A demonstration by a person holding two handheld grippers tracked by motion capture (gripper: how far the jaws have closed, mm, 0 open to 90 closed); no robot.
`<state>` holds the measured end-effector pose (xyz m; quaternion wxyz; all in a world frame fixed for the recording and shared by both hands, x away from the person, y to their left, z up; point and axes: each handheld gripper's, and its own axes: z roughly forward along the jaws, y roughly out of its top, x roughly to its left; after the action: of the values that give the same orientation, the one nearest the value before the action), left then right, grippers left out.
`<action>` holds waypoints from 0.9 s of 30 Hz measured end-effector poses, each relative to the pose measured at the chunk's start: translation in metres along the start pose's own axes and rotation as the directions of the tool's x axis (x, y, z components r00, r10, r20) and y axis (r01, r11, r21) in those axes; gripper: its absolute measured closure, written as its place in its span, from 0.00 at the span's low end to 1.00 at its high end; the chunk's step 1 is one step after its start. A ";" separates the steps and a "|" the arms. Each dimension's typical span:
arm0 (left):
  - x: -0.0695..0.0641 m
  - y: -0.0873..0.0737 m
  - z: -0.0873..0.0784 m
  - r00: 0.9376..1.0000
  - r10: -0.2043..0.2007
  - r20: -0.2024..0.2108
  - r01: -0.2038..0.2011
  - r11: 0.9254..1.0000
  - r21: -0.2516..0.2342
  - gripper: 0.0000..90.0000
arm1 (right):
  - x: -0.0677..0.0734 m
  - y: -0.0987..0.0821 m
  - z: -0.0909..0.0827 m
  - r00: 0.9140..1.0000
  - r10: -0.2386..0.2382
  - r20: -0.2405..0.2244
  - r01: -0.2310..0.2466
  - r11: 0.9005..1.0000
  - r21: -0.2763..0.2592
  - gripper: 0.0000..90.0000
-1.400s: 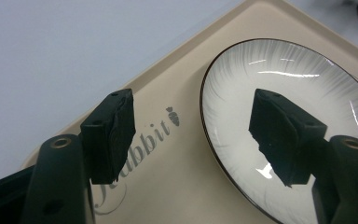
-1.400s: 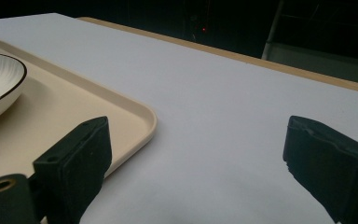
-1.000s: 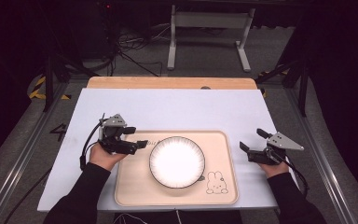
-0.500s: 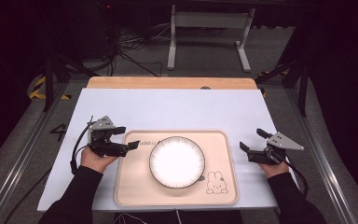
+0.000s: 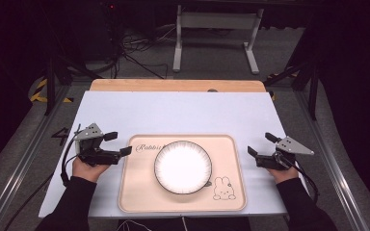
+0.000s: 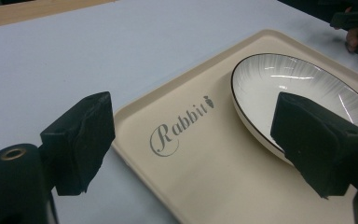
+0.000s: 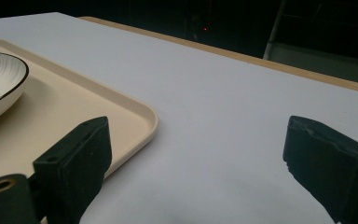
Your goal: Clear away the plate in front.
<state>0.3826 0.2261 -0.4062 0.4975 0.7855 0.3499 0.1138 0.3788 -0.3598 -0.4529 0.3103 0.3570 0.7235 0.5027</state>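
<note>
A beige tray (image 5: 139, 187) with "Rabbit" lettering and a bunny drawing lies near the table's front edge. On its middle sits a white plate (image 5: 183, 166) with a thin dark rim. My left gripper (image 5: 120, 143) is open at the tray's left edge and points right, with nothing between its jaws. In the left gripper view, the left gripper (image 6: 191, 135) frames the tray (image 6: 205, 163), with the plate (image 6: 298, 88) beyond. Just off the tray's right edge, my right gripper (image 5: 259, 143) stands open and empty. In the right gripper view, the right gripper (image 7: 196, 158) is over bare table beside the tray's corner (image 7: 135, 116).
The table has a pale blue-grey top (image 5: 183, 113) and a wooden strip (image 5: 173, 85) along its far edge. Behind it on the dark floor are a metal stand (image 5: 212, 29) and cables (image 5: 135, 53). The other hand and its gripper (image 6: 354, 21) show far off in the left gripper view.
My left gripper has drawn back to the left, from beside the plate to the tray's left edge. The right gripper, plate and tray have not moved.
</note>
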 end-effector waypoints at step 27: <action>0.016 -0.044 -0.021 0.997 -0.047 -0.054 0.033 0.971 -0.238 0.04 | 0.000 0.000 0.000 1.000 0.003 -0.003 -0.003 1.000 -0.002 0.09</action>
<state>0.3646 0.2628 -0.4366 0.5794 0.7096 0.3643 0.1678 0.3786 -0.3599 -0.4529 0.3090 0.3570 0.7228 0.5045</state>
